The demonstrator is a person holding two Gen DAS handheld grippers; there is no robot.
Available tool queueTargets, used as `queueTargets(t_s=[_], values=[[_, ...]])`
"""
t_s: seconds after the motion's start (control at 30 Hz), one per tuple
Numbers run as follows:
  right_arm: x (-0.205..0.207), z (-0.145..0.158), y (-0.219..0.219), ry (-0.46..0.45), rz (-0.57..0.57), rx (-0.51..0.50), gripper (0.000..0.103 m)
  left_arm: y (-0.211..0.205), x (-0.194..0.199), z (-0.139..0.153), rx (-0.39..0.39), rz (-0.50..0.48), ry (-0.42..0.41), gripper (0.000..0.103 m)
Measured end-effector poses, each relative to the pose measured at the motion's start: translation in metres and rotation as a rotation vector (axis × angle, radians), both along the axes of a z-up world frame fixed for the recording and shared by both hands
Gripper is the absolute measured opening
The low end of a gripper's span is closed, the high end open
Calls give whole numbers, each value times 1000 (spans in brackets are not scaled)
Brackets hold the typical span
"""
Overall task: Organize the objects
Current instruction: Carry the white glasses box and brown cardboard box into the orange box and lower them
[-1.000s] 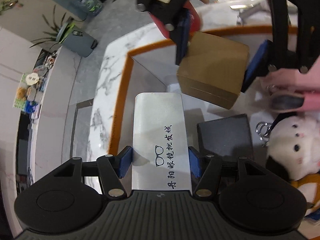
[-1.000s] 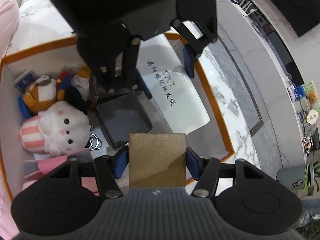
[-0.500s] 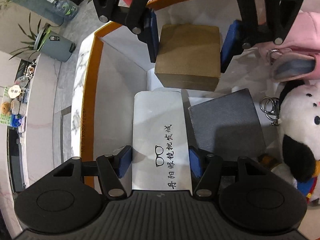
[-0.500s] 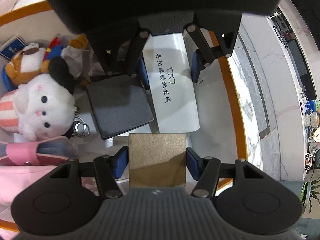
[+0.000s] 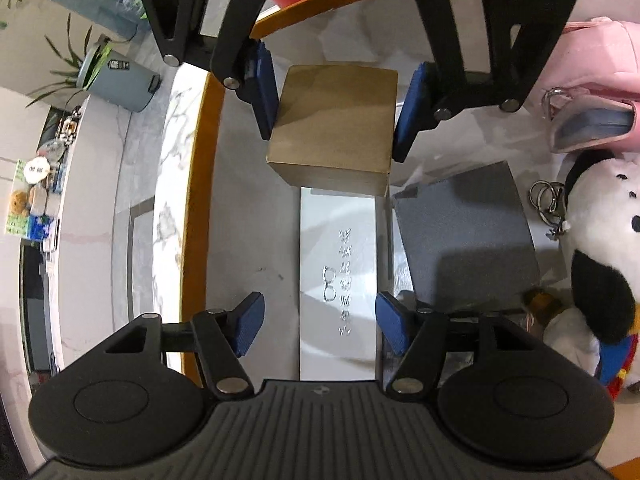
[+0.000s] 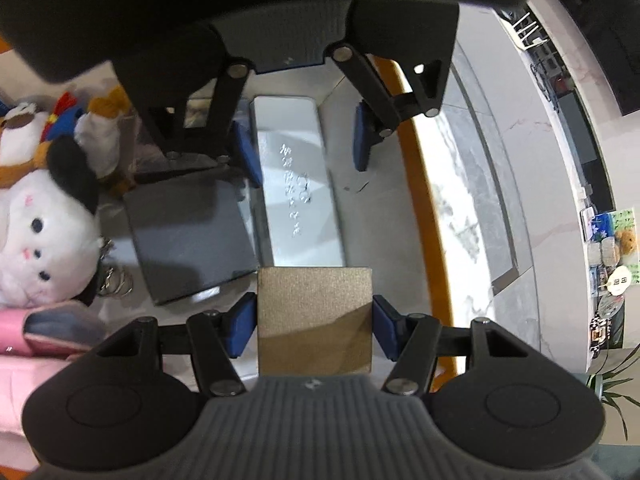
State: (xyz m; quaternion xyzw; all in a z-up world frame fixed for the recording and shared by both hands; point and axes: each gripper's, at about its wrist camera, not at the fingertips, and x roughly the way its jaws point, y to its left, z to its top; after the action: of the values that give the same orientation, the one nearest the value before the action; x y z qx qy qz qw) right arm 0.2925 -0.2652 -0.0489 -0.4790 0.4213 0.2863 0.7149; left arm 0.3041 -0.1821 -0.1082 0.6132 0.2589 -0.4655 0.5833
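Left gripper (image 5: 316, 322) is letting go: its jaws have just been opening, and the white case (image 5: 338, 276) is lying between the blue pads with a clear gap on the left side and a thin one on the right. So released, nothing gripped. The case is resting flat on the floor of the orange-rimmed bin (image 5: 200, 184), long axis running straight out along the left fingers, away from that camera.

Right gripper (image 6: 314, 324) is clenching the brown box (image 6: 314, 320), pads pressing both side faces. The box is hanging at the far short end of the case, and whether it is touching down is unclear.

Dark grey box (image 5: 466, 236) is sitting just beside the case on its right long edge; the plush toy (image 5: 604, 240) is lying beyond that.

Key relation: the box is sitting in line with the case's long axis, end to end, the two grippers facing each other. The spot for the box likely lies right under the right gripper, against the bin wall.
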Motion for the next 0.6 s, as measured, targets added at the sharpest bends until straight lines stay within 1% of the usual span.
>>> queueTargets(t_s=[0.17,0.23,0.33,0.47,0.53,0.6], values=[[7,-3,3,8,-9,-14,62,7,1,12,-96,79,36,73],[9,-2,3,5,-22,-8,64,9,1,15,-131,114,52,73],[13,2,8,-9,-40,6,67,7,3,20,-164,161,70,72],[15,7,11,-12,-57,5,68,11,4,27,-203,208,85,70],[14,7,14,3,-77,1,68,8,8,30,-227,237,109,69],[13,14,18,30,-94,3,68,13,5,34,-248,253,110,69]])
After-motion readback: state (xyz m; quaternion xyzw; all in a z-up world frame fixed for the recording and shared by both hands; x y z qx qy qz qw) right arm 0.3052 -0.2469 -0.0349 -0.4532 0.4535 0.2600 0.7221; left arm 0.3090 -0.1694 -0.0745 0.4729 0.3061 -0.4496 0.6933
